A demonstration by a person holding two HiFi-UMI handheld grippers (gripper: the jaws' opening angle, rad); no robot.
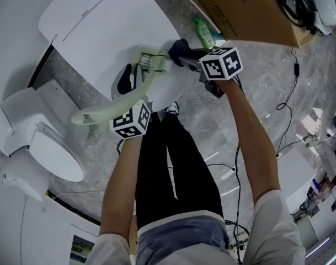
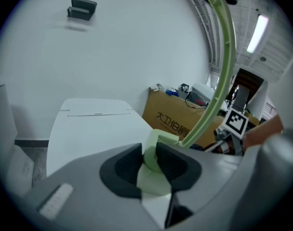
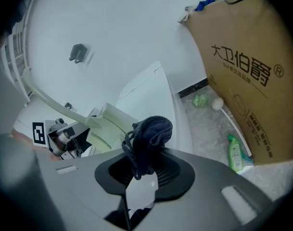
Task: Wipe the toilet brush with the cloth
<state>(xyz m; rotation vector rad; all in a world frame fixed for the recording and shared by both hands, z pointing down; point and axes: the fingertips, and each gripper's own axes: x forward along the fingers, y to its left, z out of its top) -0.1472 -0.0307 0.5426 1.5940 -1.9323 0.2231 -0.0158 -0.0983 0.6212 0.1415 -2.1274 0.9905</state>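
Observation:
A pale green toilet brush [image 1: 113, 105] is held up over the floor, its head [image 1: 152, 61] pointing away from me. My left gripper [image 1: 132, 93] is shut on the brush's handle [image 2: 153, 161], which arcs up past the jaws [image 2: 224, 57]. My right gripper [image 1: 188, 55] is shut on a bunched dark blue cloth [image 1: 179, 48], which sits just right of the brush head. In the right gripper view the cloth [image 3: 149, 134] bulges out over the jaws, and the brush head [image 3: 104, 117] lies close to its left. I cannot tell whether cloth and brush touch.
A white toilet [image 1: 43, 145] stands at the left and a white panel [image 1: 96, 21] lies ahead. A cardboard box [image 1: 245, 10] and a green bottle [image 1: 205, 33] sit at the back right. Cables [image 1: 289, 101] trail over the grey floor. My legs are below the grippers.

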